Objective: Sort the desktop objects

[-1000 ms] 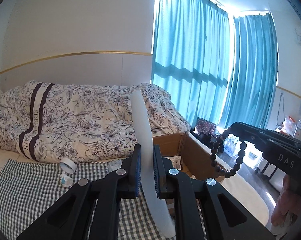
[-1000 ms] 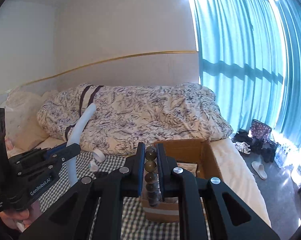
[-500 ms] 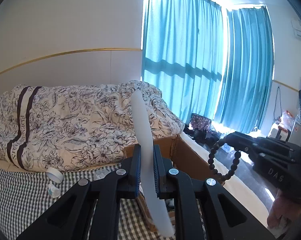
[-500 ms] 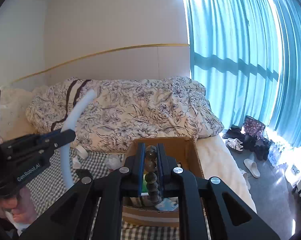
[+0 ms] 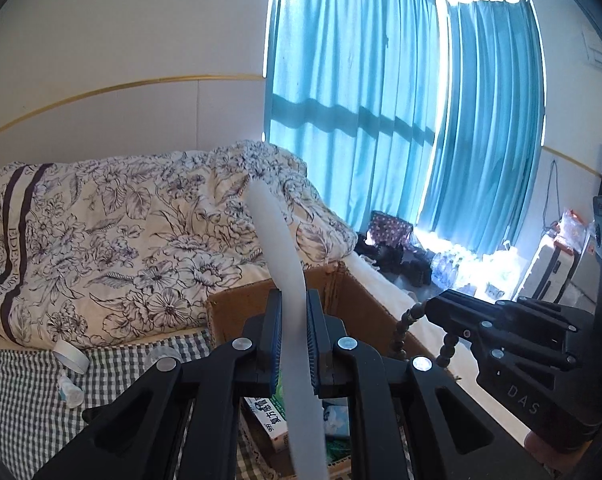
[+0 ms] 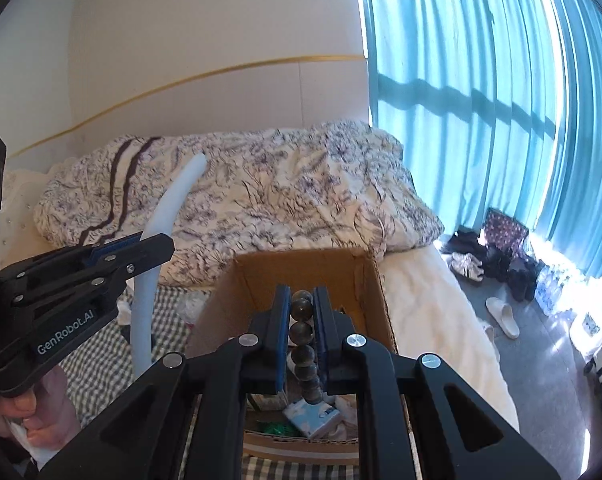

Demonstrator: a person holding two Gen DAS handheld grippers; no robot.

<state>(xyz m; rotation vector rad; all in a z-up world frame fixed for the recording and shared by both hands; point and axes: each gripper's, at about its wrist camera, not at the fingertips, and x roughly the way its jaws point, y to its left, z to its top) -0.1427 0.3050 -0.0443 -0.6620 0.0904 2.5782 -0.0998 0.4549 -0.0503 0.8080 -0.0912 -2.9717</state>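
I have a long white curved foam strip (image 5: 291, 320) pinched upright between my left gripper (image 5: 293, 340) pads, its lower end hanging over the open brown cardboard box (image 5: 237, 304). My right gripper (image 6: 303, 332) is clamped on a string of dark round beads (image 6: 301, 334), dangling above that same box, over a blue-and-white tissue packet (image 6: 315, 416) inside. The box rests on black-and-white checked cloth (image 5: 17, 392), with a floral quilt (image 5: 141, 240) behind.

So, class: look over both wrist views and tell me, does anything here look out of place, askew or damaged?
Yes. Small items lie loose on the checked cloth: a tape roll and a small bottle tipped on its side, outside the cardboard box. The box's far rim looks torn. The white foam strip bends over in the left gripper.
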